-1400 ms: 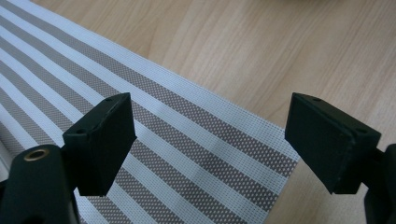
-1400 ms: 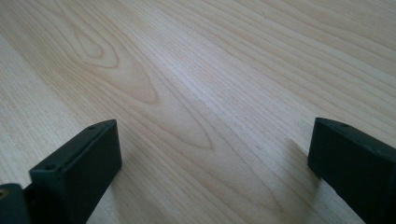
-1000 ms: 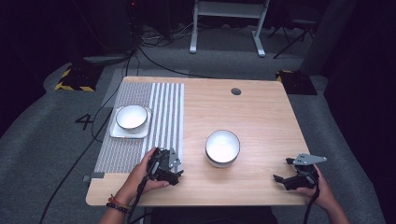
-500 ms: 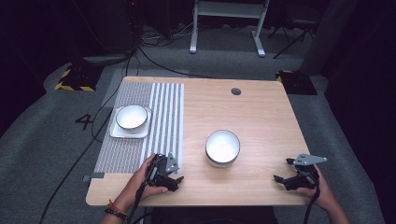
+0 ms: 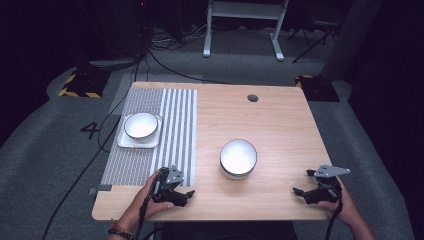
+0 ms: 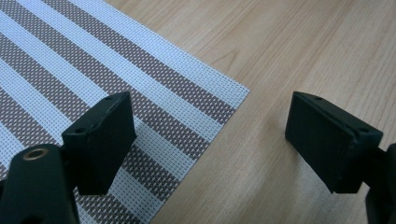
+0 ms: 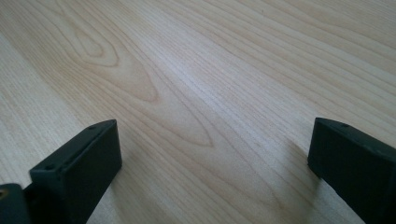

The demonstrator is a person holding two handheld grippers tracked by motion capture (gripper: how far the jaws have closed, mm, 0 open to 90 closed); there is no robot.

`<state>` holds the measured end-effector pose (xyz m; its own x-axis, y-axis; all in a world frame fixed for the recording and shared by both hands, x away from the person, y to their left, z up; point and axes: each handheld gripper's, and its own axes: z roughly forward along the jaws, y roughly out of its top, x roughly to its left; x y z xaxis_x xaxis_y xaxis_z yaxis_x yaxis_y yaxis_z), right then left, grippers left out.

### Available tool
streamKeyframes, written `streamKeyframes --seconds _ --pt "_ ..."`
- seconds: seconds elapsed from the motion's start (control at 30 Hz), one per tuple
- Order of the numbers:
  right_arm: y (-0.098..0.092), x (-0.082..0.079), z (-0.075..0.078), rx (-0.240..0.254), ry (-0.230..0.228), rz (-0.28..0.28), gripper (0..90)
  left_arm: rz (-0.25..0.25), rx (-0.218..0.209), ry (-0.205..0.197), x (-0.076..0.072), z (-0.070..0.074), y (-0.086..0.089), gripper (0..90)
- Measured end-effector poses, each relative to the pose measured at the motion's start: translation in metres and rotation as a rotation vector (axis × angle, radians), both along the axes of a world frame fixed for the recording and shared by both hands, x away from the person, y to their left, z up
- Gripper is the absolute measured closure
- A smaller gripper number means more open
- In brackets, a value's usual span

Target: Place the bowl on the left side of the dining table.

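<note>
Left gripper view cuts off the striped mat (image 6: 116, 84) beneath the released left claw (image 6: 210, 140); right claw (image 7: 212, 172) gapes too.

Desk (image 5: 280, 115): light wood grain, one dark round hole (image 5: 252, 98) near the far edge. Placemat (image 5: 177, 130) along the left edge: woven, grey-brown and white stripes. Bowl (image 5: 238, 158) near the middle: white inside, dark outer wall. Second bowl (image 5: 141, 125), on the placemat: white with a dark rim, resting on a white square plate (image 5: 125, 142). Left gripper (image 5: 181, 196) and right gripper (image 5: 305, 186), both at the near edge: black jaws, grey top plates.
</note>
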<state>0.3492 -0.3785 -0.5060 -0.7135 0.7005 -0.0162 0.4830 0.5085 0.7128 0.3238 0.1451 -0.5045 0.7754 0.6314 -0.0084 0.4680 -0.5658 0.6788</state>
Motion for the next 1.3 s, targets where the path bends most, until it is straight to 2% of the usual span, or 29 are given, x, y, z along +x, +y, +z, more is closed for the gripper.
streamKeyframes --seconds 0.27,1.3 --pt "0.0001 -0.0001 0.0 0.0 0.001 -0.001 2.8 0.004 -0.005 0.011 -0.0004 -0.0002 -0.0001 15.9" --pt "0.0001 0.0007 -0.0001 -0.001 -0.003 0.004 2.8 -0.001 -0.002 0.004 0.0001 0.0 0.0003 15.9"
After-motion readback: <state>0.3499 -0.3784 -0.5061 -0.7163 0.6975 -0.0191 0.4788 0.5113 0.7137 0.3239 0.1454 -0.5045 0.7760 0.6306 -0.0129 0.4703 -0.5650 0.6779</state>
